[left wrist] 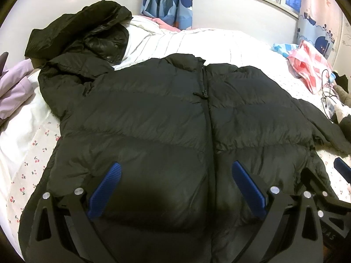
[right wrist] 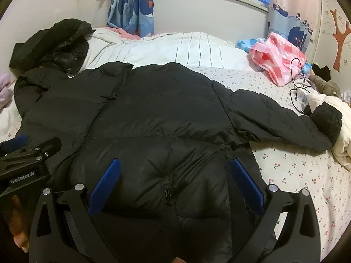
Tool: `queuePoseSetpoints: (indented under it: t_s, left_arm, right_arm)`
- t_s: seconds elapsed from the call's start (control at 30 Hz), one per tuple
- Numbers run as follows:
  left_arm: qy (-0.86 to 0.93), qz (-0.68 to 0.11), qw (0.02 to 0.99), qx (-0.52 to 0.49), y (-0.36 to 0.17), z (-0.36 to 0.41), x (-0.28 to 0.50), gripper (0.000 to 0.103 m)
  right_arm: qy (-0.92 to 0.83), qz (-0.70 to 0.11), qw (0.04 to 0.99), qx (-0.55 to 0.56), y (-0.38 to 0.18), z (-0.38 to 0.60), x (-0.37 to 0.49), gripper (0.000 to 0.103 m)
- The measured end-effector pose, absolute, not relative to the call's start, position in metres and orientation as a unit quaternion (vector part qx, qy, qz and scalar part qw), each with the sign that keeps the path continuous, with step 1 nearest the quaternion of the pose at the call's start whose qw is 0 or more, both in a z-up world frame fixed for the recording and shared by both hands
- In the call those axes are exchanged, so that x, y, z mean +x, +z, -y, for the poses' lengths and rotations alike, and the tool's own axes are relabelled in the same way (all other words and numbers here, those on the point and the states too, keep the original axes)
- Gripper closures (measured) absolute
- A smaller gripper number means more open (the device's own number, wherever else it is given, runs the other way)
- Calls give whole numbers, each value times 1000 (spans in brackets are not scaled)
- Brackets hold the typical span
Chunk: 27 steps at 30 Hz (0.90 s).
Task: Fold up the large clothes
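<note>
Left wrist view: the left gripper [left wrist: 175,182] hovers, jaws apart, over the black quilted puffer jacket [left wrist: 166,118] — spread zipped on the cherry-print bed sheet [left wrist: 28,166].

Right wrist view: the right gripper [right wrist: 175,179], jaws apart, hovers above the jacket's hem [right wrist: 166,197]; one sleeve [right wrist: 285,120] stretches right.

Readable text: one brand mark, one partial string.

From my right wrist view, "GenRobot.AI" reads in pale letters on the black body of my left gripper [right wrist: 24,178], low at the left edge of the picture. From my left wrist view, my right gripper [left wrist: 331,230] carries pale lettering on its black housing at the lower right edge; it runs sideways and is cut by the frame, I make out something like "AS" and cannot read the rest. No legible label on the black puffer jacket [left wrist: 175,120], and nothing readable on the curtains [right wrist: 131,6] or wall stickers [right wrist: 340,37], only pictures.
</note>
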State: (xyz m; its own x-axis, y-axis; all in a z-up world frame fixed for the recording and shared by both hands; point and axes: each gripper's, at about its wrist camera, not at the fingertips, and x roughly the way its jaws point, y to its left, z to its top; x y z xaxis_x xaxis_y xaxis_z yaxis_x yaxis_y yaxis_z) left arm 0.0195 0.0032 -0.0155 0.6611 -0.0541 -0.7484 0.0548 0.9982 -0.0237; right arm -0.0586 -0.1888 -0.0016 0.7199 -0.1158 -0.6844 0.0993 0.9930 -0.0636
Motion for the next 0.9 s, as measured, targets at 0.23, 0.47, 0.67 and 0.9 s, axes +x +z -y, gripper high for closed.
queuePoseSetpoints:
  t_s: [0.23, 0.47, 0.67, 0.9]
  left_arm:
    - [-24, -412, 911, 6, -17, 0, 22, 6]
    - [-22, -414, 910, 10, -20, 0, 23, 6]
    - [-22, -414, 910, 10, -20, 0, 23, 6]
    - [-19, -413, 910, 9, -20, -1, 24, 6]
  right_arm:
    - [-51, -374, 926, 2, -3, 195, -58, 6]
    - [-37, -371, 928, 9, -2, 195, -59, 6]
    - [-39, -370, 928, 4, -2, 193, -59, 6]
    - [-38, -369, 929, 4, -2, 193, -60, 6]
